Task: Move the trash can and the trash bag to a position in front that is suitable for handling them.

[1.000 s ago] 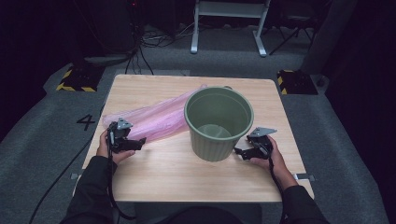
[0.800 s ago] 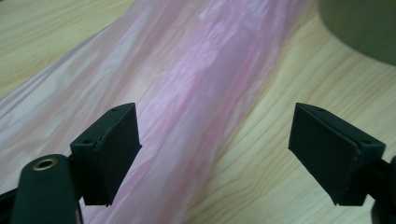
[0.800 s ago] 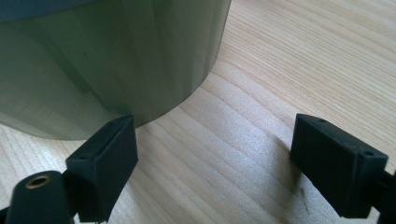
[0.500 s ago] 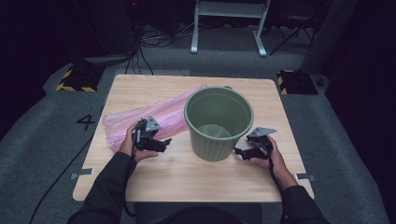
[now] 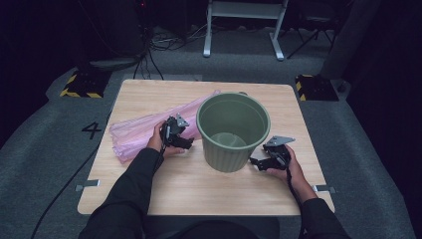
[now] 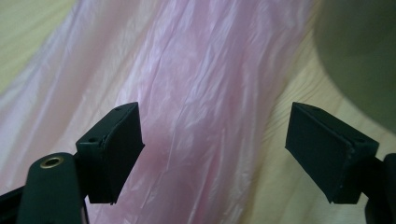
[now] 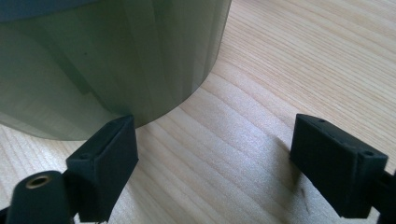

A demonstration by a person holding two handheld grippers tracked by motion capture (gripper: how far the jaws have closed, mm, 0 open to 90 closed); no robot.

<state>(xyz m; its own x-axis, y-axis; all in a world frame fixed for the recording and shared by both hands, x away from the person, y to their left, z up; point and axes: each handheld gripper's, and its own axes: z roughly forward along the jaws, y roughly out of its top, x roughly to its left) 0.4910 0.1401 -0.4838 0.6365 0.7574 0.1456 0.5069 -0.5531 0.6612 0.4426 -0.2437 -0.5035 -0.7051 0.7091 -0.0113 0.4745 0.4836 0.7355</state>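
Here, in the high view, the left gripper (image 5: pixel 185 143) sits over the near end of a flat, crinkled pink plastic bag (image 5: pixel 137 133) that lies on the light wooden table (image 5: pixel 209 191), with a round, ribbed green plastic bucket (image 5: pixel 233 130) standing upright just beyond its jaw tips. The right gripper (image 5: pixel 256 162) rests on the table at the bucket's other side, its tips pointing at the bucket's base and close to it. In the left gripper view, the left gripper (image 6: pixel 212 151) has its jaws wide apart with nothing clamped; its jaws have just been narrowing a little. The pink bag (image 6: pixel 187 102) spreads beneath and ahead of them, running under one jaw and across the gap, while the bucket's wall (image 6: pixel 362 56) looms beyond the other jaw. In the right gripper view, the right gripper (image 7: pixel 212 163) also stands wide open and grips nothing; the bucket's ribbed wall (image 7: pixel 107 60) rises just ahead of one jaw, and bare table (image 7: pixel 289 70) lies between and beyond the jaws.
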